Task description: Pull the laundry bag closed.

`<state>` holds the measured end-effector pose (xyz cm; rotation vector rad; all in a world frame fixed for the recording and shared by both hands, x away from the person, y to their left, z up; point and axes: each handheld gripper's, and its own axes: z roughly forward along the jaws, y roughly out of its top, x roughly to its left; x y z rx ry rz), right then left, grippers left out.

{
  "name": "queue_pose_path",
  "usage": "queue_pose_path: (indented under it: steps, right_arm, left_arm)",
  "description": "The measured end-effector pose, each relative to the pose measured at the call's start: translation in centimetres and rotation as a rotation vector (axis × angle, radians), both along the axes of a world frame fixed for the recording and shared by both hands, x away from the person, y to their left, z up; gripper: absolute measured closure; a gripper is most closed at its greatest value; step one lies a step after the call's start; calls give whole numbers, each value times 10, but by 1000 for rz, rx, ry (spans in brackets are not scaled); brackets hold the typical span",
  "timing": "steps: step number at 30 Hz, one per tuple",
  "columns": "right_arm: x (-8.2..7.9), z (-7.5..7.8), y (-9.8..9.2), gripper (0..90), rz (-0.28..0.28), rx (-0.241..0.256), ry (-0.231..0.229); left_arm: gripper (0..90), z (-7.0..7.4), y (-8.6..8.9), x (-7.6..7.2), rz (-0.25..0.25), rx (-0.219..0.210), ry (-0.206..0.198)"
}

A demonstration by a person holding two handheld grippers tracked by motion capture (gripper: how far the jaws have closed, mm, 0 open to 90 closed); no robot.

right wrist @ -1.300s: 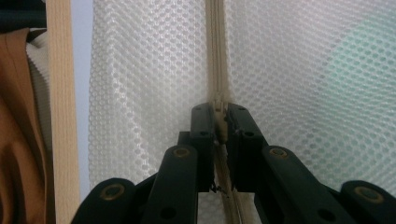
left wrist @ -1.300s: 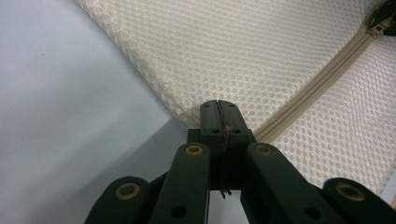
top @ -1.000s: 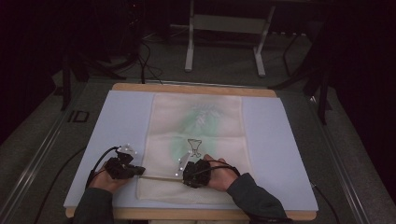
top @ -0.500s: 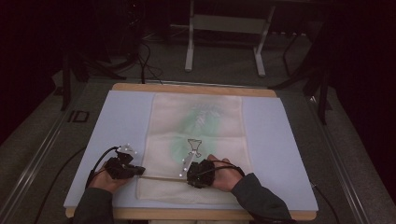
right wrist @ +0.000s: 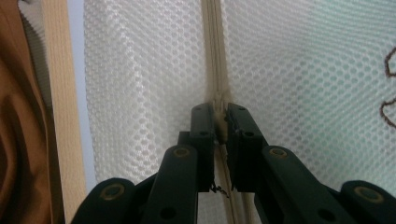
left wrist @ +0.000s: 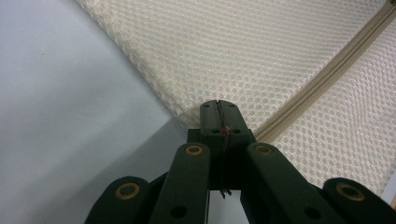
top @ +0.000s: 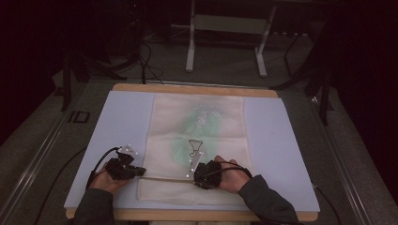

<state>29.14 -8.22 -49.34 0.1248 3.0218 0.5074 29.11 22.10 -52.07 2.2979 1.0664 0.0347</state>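
R tool [top: 196, 172] further along zipper [right wrist: 214, 56]

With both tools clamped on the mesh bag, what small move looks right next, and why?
Probably draw the right tool further along the zipper, away from the left tool. Its jaws pinch what looks like the slider, while the left tool's shut jaws pin the mesh bag at the zipper's end, anchoring it.

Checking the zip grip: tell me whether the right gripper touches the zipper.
Touching. The right gripper view shows the right gripper with its jaws pinched on the zipper of the mesh bag.
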Motion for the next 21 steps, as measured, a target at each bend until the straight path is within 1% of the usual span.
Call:
queue_pose_path:
  steps: [10,21]
  right_arm:
    - [-1,0,-9,822,-11,-12,-2]
    - [0,1,-18,822,-21,-12,3]
  left_arm:
    - [900,0,0,0,1,-1,2]
    - [900,0,0,0,-3,5,-3]
